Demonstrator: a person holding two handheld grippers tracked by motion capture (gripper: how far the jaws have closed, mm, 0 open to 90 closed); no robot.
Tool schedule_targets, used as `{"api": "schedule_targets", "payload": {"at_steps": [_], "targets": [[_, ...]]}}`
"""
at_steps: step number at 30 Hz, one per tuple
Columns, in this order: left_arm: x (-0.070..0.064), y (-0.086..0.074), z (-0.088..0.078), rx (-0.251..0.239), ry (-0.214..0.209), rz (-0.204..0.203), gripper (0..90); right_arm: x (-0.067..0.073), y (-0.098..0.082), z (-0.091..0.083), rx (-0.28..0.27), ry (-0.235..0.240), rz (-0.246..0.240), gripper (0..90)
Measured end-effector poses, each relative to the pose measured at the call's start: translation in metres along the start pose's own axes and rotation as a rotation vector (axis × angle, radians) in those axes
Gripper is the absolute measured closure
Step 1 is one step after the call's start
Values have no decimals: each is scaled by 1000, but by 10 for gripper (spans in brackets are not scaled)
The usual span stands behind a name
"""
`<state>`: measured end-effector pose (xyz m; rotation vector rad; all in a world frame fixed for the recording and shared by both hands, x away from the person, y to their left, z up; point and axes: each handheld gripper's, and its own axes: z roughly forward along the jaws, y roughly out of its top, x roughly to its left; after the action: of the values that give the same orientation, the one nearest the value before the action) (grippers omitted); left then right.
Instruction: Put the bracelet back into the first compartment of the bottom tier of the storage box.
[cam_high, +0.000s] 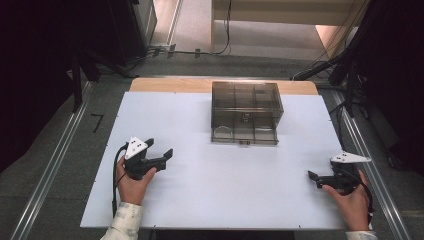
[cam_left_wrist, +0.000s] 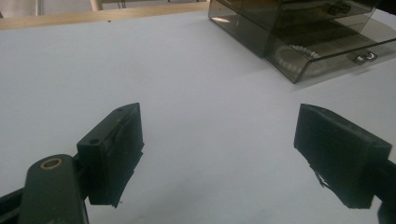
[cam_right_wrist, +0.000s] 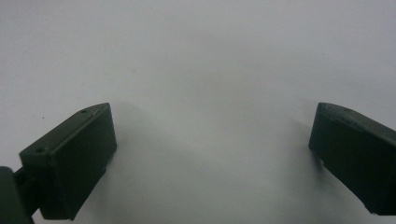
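Resting near the white board's (cam_high: 210, 195) front corners, both grippers sit with jaws spread wide and nothing between them. The left gripper (cam_high: 161, 152) points toward the smoky drawer box (cam_high: 246, 111) at the middle of the far edge, well apart from it. Its bottom drawer (cam_left_wrist: 327, 56) stands pulled out, a beaded bracelet (cam_left_wrist: 299, 53) inside, probably the next target. The right gripper (cam_high: 314, 176) idles, facing bare board.
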<state>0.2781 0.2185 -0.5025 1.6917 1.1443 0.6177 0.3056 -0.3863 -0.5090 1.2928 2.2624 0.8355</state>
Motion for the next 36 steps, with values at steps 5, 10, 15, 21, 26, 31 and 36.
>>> {"api": "schedule_targets", "payload": {"at_steps": [5, 10, 15, 21, 26, 31, 36], "targets": [[2, -1, -4, 2, 2, 0, 155, 0, 0, 0, 0, 0, 0, 0], [5, -4, -9, 3, -5, 9, 122, 0, 0, 0, 0, 0, 0, 0], [10, -8, -17, 23, 7, 20, 80, 0, 0, 0, 0, 0, 0, 0], [20, -15, -30, 8, 10, 0, 79, 0, 0, 0, 0, 0, 0, 0], [24, -18, -37, 0, 6, -10, 66, 0, 0, 0, 0, 0, 0, 0], [28, -21, -44, -7, 17, -20, 57, 0, 0, 0, 0, 0, 0, 0], [32, -24, -48, -11, 20, -24, 57, 0, 0, 0, 0, 0, 0, 0]]}}
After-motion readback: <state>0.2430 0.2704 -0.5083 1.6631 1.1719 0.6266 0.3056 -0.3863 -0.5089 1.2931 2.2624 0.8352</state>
